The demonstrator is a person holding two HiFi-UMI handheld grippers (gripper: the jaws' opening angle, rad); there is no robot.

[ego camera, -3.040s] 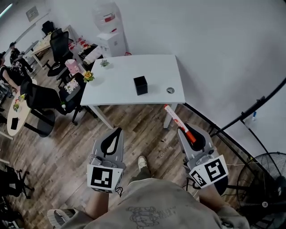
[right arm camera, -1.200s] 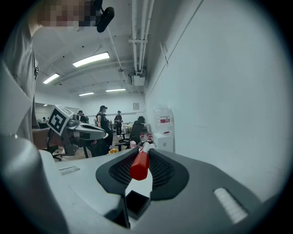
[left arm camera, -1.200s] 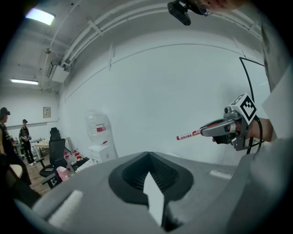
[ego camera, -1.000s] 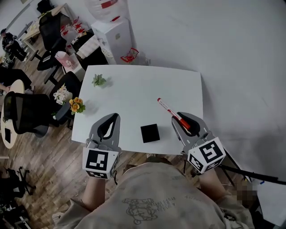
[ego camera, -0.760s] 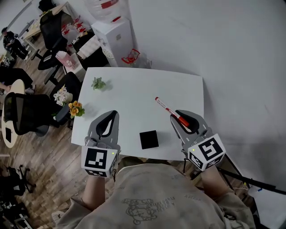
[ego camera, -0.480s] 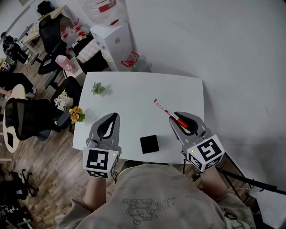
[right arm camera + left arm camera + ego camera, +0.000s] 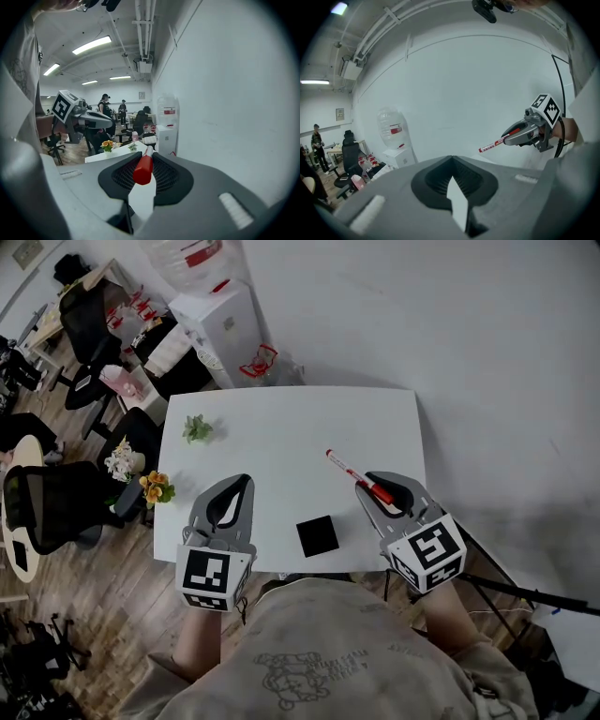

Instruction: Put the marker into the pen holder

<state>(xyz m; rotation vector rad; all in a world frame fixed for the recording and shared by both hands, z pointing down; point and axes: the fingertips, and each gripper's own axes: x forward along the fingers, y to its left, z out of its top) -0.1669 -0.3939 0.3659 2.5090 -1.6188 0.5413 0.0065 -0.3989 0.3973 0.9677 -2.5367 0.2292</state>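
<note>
Marker (image 7: pixel 347 468) is seen right of centre in the head view, over the right part of the white tabletop (image 7: pixel 281 423), not resting on it; it is clamped at its red end by the right gripper (image 7: pixel 382 486), whose jaws are partly closed onto it; the white barrel with red print juts up-left past the jaw tips.

Left gripper (image 7: pixel 234 486), lower left, is closed with nothing between its jaws.

Pen holder (image 7: pixel 317 536), a small black open-topped cube, stands near the lower edge of the tabletop, at frame centre, between the two grippers and apart from the marker.

Handling, as judged: the marker is taken as light, stiff and smooth-walled, so likely to slip or pivot under a loose pinch; the hold at the red end is considered suitable, since the long free end is left clear to enter the holder first.
</note>
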